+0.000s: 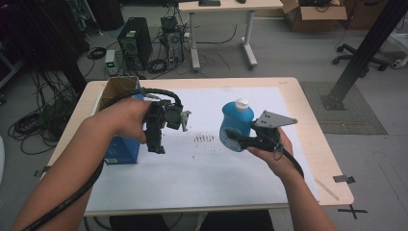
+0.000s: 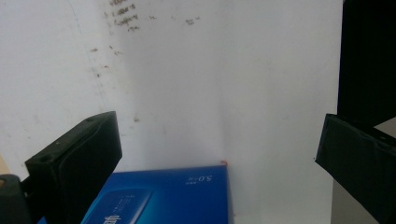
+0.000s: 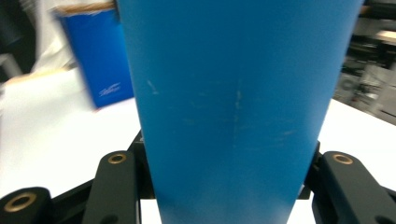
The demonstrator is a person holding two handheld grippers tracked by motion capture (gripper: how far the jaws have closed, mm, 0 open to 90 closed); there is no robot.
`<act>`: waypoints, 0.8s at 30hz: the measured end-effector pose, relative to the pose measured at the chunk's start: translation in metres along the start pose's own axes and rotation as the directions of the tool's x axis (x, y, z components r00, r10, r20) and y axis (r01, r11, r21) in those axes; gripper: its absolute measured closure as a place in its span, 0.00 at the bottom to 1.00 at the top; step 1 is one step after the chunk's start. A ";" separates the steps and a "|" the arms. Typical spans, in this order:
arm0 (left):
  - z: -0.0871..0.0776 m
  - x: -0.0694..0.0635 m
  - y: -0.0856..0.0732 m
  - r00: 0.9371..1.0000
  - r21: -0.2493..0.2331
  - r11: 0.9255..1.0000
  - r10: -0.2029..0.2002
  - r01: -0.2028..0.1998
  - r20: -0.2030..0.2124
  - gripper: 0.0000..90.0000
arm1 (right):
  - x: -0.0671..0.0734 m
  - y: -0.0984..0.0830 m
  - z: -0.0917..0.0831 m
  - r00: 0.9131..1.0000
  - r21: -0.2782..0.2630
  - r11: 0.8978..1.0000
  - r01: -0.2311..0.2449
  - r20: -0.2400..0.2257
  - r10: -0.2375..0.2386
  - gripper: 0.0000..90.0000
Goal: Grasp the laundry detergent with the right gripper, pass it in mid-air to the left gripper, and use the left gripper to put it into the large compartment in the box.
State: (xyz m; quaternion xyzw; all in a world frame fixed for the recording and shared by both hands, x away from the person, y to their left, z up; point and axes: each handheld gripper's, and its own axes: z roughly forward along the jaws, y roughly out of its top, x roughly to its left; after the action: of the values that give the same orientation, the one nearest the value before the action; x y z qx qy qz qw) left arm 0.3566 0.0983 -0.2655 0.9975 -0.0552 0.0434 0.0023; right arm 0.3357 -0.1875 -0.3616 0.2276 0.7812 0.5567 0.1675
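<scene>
My right hand-held gripper (image 1: 235, 136) pinches the blue bottle (image 1: 235, 124) upright above the worktop (image 1: 308, 144); the blue box (image 1: 122, 149) lies leftward, under my spread left hand-held gripper (image 1: 166, 126).

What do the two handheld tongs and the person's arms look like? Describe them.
Both tongs, left and right, are black with blocky jaws. The right carries a grey three-cornered plate and brass-ringed screw holes. Black ribbed cables trail along each forearm. The forearms are bare, no sleeves visible.

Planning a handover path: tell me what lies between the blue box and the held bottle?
High view: only the left gripper above bare white mat, between box and bottle.
</scene>
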 end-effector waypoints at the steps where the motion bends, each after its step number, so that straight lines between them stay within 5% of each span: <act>1: -0.001 0.000 0.001 1.000 0.000 1.000 0.002 -0.002 0.001 0.01 | 0.001 0.001 -0.001 1.000 0.008 1.000 0.012 -0.026 -0.011 0.51; 4: -0.004 0.001 0.007 1.000 -0.013 1.000 0.007 -0.007 0.013 0.01 | 0.006 0.001 -0.002 0.994 0.030 0.998 0.056 -0.100 -0.053 0.51; 10: -0.011 0.000 0.014 1.000 -0.032 0.999 0.019 -0.018 0.020 0.00 | 0.011 -0.001 0.001 0.983 0.049 0.994 0.094 -0.161 -0.085 0.51; 13: -0.015 0.000 0.018 0.999 -0.039 0.999 0.022 -0.021 0.026 0.01 | 0.013 -0.003 0.004 0.975 0.047 0.992 0.113 -0.199 -0.102 0.51; 14: -0.016 -0.001 0.019 0.999 -0.041 0.999 0.024 -0.023 0.026 0.01 | 0.015 -0.003 0.006 0.966 0.044 0.991 0.129 -0.234 -0.115 0.51; 24: -0.024 -0.001 0.032 0.999 -0.028 0.999 0.040 -0.039 0.021 0.01 | 0.021 -0.011 0.021 0.942 0.025 0.992 0.125 -0.315 -0.111 0.51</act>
State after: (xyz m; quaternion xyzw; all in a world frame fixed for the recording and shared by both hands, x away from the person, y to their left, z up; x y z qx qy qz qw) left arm 0.3497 0.0666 -0.2421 0.9965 -0.0754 0.0318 0.0146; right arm 0.3269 -0.1626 -0.3793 0.0927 0.8223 0.5571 0.0695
